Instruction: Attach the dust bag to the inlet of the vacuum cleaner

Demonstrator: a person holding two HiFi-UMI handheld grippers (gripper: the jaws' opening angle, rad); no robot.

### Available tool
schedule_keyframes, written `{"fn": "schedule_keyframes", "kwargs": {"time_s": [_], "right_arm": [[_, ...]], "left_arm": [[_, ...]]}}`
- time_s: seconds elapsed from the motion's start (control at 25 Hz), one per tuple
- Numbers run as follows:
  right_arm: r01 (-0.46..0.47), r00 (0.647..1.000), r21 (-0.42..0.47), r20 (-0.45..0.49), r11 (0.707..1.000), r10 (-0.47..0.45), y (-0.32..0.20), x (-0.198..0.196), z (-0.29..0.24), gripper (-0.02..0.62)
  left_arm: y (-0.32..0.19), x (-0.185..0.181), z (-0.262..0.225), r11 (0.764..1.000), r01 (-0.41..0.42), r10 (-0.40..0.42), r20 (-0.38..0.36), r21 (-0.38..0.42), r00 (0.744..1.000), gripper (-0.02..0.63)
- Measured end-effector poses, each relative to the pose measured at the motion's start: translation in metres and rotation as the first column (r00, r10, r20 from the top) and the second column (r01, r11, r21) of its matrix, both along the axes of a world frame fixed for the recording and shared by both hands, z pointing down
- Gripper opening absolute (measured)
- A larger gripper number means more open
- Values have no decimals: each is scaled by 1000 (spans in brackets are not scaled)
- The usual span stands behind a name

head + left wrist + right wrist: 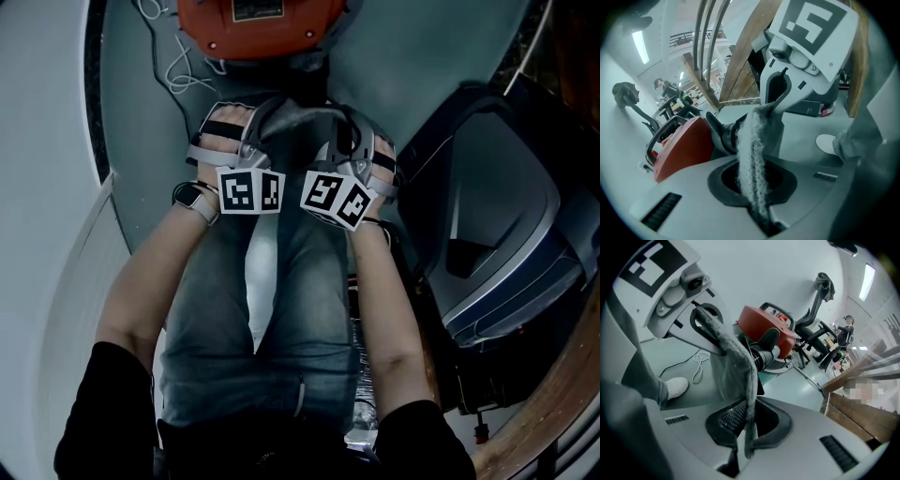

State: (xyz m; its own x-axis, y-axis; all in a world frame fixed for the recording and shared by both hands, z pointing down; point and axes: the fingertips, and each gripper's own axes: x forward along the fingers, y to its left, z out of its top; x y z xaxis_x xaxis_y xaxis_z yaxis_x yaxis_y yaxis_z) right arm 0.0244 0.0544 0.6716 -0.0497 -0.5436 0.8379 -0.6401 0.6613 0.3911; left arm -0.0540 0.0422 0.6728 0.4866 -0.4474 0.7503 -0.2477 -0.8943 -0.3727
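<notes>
A grey fleecy dust bag [300, 116] is stretched between my two grippers above the person's knees. My left gripper [262, 129] is shut on one edge of it, and my right gripper [337, 133] is shut on the opposite edge. In the left gripper view the bag [752, 154] runs from my left gripper [761, 220] up to the right gripper [777, 101]. The red vacuum cleaner [258, 28] stands just beyond, its black inlet [764, 355] facing the bag [736, 362]. My right gripper [740, 458] pinches the cloth.
A white cable [178, 70] lies on the floor left of the vacuum. A large dark grey housing [506, 244] stands to the right. The person's white shoe [677, 385] rests on the floor. Wooden stairs [740, 70] rise behind, and office chairs [815, 333] stand farther off.
</notes>
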Motion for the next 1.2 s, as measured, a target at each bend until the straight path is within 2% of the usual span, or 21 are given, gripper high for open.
{"fn": "schedule_keyframes", "kwargs": {"time_s": [0.08,0.2,0.4,0.48,0.68,0.8,0.92,1.04,1.2], "right_arm": [[10,1000,21,9,1000,-10,-9,-4,-11,35],[81,997,43,-20,996,-80,-25,-12,-23,35],[147,988,17,-39,989,-147,-34,-12,-10,35],[144,989,-6,-37,990,-144,-33,-11,-2,35],[114,993,-52,-20,992,-115,-18,-3,9,35],[118,993,-68,-16,991,-120,-15,-5,10,35],[117,993,-59,-2,991,-117,-24,-6,-4,35],[160,987,-43,-15,986,-161,-36,-14,-16,36],[171,985,-55,-14,984,-172,-46,-14,-7,35]], "left_arm": [[4,-3,9,999,15,-16,-14,-37,1000,26],[16,-3,20,996,12,-14,-19,-90,1000,26],[23,-2,1,994,44,-47,-27,-104,999,25],[15,-6,-7,993,57,-61,-35,-101,998,26],[-2,-4,-3,996,-39,38,-16,-78,999,26],[-6,-6,7,995,-59,58,-18,-82,998,28],[-2,-3,21,990,-42,39,-27,-133,999,26],[6,0,32,978,-8,6,-12,-208,1000,28],[14,2,23,983,27,-27,7,-181,1000,26]]}}
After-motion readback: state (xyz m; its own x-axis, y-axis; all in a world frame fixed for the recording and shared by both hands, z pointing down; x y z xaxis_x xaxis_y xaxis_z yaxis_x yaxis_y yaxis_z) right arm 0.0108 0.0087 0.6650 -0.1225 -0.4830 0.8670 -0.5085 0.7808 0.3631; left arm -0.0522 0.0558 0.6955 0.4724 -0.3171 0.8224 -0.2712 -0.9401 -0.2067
